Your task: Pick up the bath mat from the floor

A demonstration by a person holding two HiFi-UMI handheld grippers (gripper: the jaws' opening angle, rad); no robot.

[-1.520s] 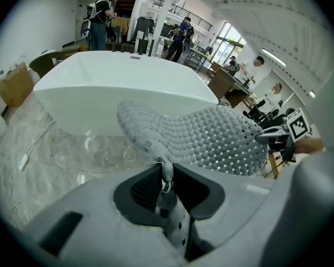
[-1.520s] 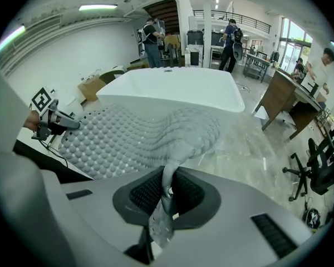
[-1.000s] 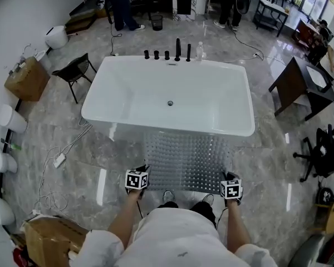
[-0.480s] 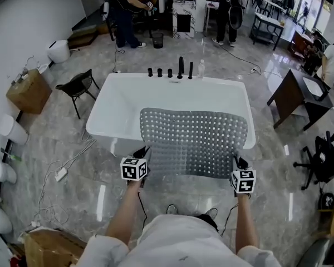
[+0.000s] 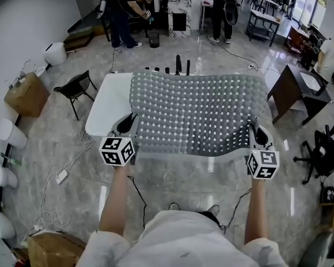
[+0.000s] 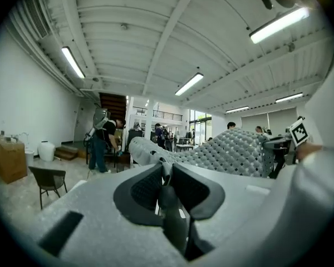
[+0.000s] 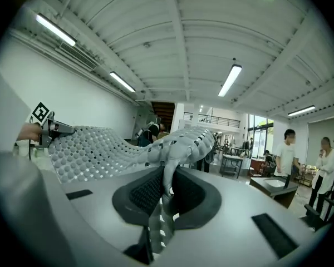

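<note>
Jaws of the left gripper (image 6: 166,174) are clenched on a thin fold of the bath mat (image 6: 228,149) at its near left corner. In the left gripper view the studded sheet runs away from the pads toward the other hand. The bite looks shallow, so I judge it needs firm, even pressure.

In the right gripper view the right gripper (image 7: 166,187) likewise pinches the mat's near right corner, with a bunched lip of rubber standing up between the pads.

In the head view the mat is clear of the floor (image 5: 172,185), stretched between both grippers and spread over most of the bathtub (image 5: 106,107). Its near edge sags a little in the middle. To lift well, raise both hands level and together, pulling the corners gently apart. That way neither corner should slip, and the far edge should not snag on the taps (image 5: 178,64).
</note>
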